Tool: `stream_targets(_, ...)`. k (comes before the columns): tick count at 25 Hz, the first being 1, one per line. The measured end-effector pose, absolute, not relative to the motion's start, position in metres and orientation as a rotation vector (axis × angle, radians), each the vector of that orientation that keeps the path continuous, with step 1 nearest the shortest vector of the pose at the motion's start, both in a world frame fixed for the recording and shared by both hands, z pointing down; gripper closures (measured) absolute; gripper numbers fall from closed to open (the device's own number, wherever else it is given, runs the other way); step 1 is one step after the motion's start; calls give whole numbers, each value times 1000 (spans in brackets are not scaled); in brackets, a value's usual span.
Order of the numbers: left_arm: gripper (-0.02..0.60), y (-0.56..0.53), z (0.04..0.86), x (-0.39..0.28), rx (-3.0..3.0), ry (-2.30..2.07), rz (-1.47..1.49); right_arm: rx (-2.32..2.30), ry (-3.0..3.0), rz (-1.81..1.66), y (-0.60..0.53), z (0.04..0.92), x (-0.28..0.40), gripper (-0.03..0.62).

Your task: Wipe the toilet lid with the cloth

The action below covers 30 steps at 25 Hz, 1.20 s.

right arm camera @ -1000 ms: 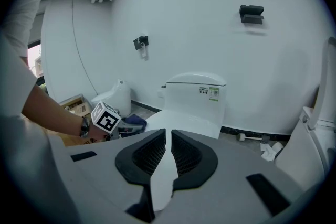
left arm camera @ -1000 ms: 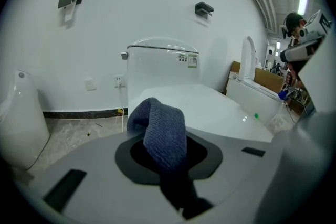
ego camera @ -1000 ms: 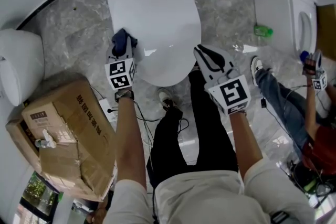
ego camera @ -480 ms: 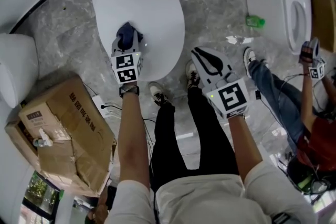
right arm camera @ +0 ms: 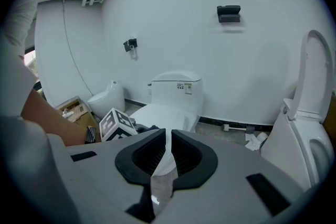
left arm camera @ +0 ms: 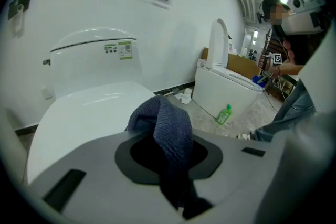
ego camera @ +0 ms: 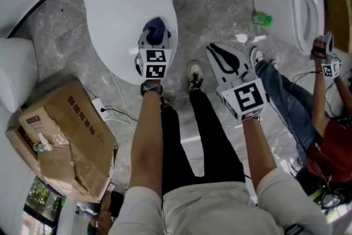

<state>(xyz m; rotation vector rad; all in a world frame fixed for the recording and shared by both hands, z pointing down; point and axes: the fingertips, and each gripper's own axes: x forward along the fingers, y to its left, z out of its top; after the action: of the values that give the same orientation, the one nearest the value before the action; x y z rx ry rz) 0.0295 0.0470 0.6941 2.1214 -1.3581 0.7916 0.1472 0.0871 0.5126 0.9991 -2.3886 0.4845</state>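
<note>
left gripper (ego camera: 154,36) slid right across toilet lid (ego camera: 118,5), now at its right edge, jaws clamped on blue cloth (left arm camera: 169,128). cardboard box (ego camera: 66,135) print illegible. tank sticker (left arm camera: 118,49), left gripper view only, unreadable. right gripper (ego camera: 217,55) jaws nearly together, empty.

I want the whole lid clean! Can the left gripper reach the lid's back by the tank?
Probably yes: the left gripper holds the cloth at the edge of the toilet lid, and nothing lies on it.

Dk-blue cloth (ego camera: 155,30), bunched, at rim of shut white toilet lid (ego camera: 118,8).
</note>
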Motion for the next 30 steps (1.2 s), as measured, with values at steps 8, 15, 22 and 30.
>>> stream_targets(8, 523, 79, 707, 78, 2233, -1203, 894, 1051, -2336, 527, 108, 522, 170, 540)
stream_targets(15, 523, 103, 706, 61, 2252, -1156, 905, 1062, -2342, 541, 122, 523, 150, 540)
stream_targets(22, 523, 120, 703, 9, 2232, -1221, 854, 1002, -2307, 560, 139, 526, 120, 540)
stream_targets(30, 523, 145, 695, -71, 2116, -1373, 793, 969, -2379, 534, 152, 528, 85, 540)
